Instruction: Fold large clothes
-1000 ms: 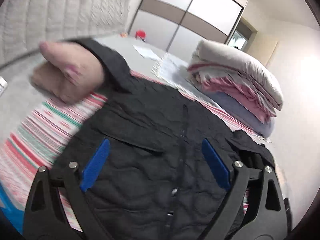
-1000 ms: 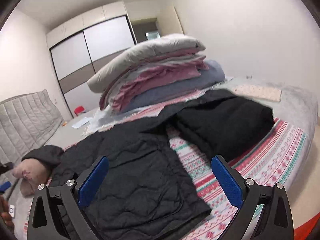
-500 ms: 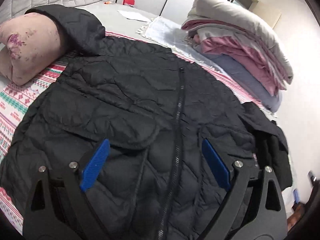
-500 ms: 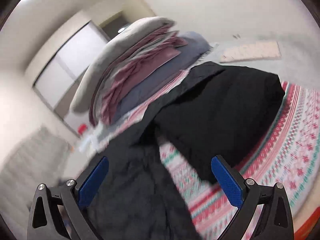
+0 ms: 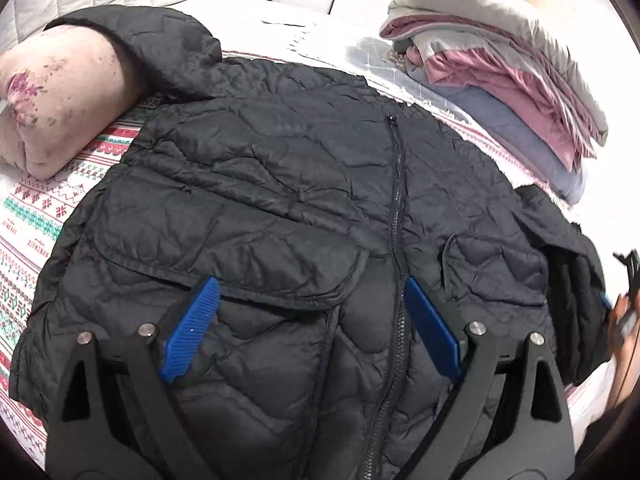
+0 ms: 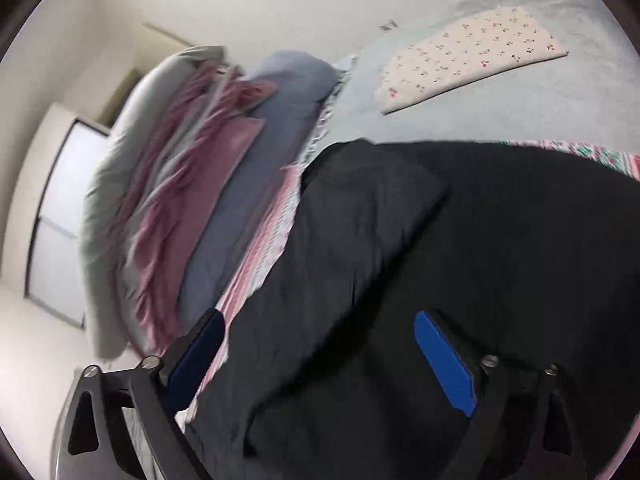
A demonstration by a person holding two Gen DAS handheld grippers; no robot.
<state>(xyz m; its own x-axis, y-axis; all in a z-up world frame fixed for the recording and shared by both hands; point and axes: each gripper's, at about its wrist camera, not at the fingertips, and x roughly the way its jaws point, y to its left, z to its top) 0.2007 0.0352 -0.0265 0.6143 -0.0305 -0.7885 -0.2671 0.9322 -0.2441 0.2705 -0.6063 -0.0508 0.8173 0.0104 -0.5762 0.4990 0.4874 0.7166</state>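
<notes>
left wrist cam sits low and close over the black jacket (image 5: 280, 208), looking forward up the bed toward the wardrobe, level. right wrist cam is rolled sideways, close over the jacket's dark sleeve (image 6: 440, 260), blurred. both views share the jacket and the folded bedding stack (image 5: 500, 64) (image 6: 192, 184).

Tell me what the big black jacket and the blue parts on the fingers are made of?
The black jacket looks like thin synthetic fabric, maybe nylon, padded and quilted: wavy stitch lines, puffy sections, a faint sheen. The blue pads on the left gripper's fingers look like matte rubber or plastic, with fine ridges across them.
</notes>
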